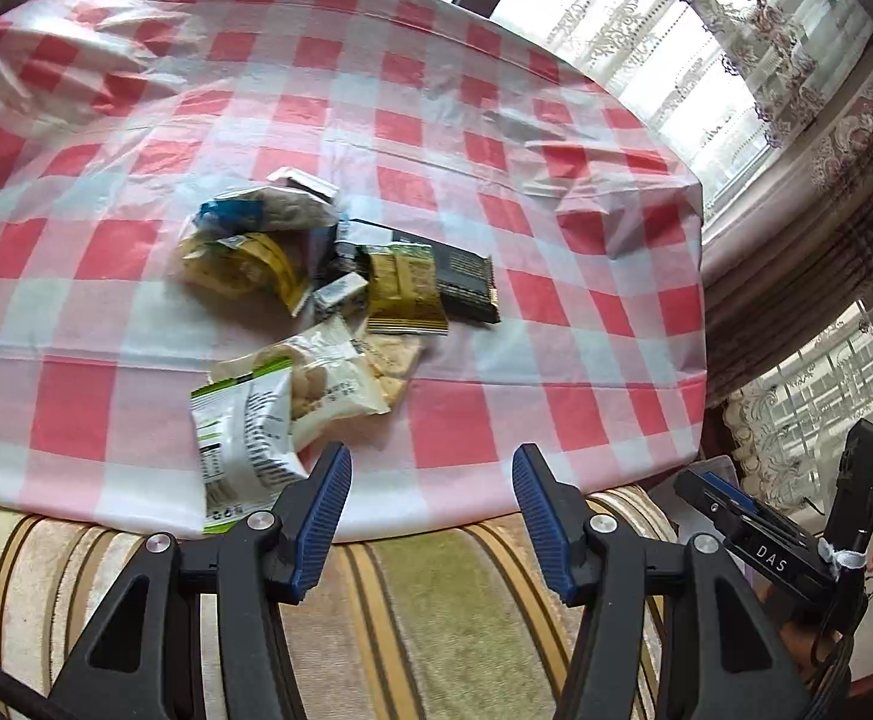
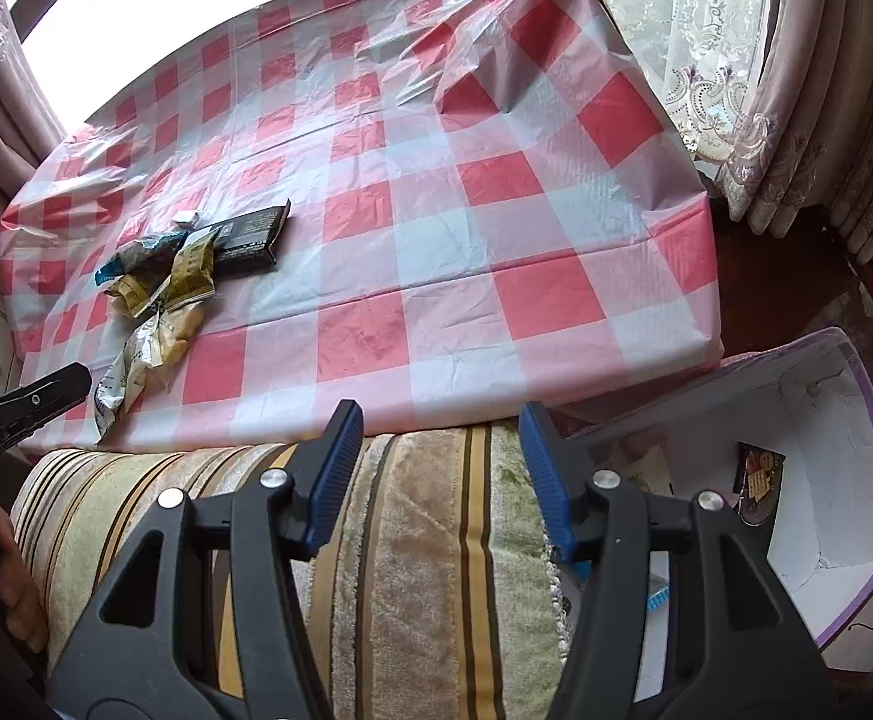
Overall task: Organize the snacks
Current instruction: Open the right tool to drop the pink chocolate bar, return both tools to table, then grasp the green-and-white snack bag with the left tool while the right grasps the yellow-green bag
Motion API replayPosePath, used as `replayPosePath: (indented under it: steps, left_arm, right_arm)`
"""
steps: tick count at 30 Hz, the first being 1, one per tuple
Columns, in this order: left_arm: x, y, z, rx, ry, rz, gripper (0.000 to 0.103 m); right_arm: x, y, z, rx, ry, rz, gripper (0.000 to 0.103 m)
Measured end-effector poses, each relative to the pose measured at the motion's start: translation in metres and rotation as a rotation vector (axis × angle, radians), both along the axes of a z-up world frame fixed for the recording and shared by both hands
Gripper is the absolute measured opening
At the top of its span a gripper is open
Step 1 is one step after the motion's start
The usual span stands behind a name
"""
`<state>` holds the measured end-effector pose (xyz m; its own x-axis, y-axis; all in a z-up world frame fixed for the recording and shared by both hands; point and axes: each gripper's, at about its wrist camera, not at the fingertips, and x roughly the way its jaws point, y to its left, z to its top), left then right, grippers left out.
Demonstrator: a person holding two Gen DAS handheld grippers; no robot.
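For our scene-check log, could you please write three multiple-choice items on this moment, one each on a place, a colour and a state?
1. Where does the snack pile lie?
A. on the checked tablecloth
B. in the box
C. on the striped cushion

2. What colour are the gripper pads?
A. red
B. blue
C. green

3. How is the left gripper?
A. shut on a packet
B. shut, empty
C. open, empty

Key: 1 A, packets rest on the cloth; 2 B, ribbed pads are blue; 3 C, only cloth and cushion show between the fingers.
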<state>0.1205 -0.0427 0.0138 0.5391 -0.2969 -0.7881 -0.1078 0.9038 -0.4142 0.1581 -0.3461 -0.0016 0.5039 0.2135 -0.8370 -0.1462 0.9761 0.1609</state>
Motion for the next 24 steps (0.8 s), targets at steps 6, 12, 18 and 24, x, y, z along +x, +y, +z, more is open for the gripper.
replayPosePath:
  steps: [6,12,18,24]
  left_arm:
    - [-0.002,0.048,-0.020,-0.045,0.080,0.114,0.057]
    - [0.001,0.062,-0.040,-0.109,0.154,0.145,0.057]
    - [0.011,0.066,-0.052,-0.116,0.206,0.153,0.057]
    - [0.022,0.061,-0.055,-0.092,0.210,0.115,0.057]
  right_arm:
    - [0.008,0.029,0.000,-0.015,0.008,0.058,0.058]
    - [0.017,0.058,0.000,-0.022,0.015,0.117,0.059]
    - [0.028,0.088,-0.002,-0.015,0.028,0.181,0.062]
    - [0.041,0.116,-0.005,-0.018,0.031,0.237,0.064]
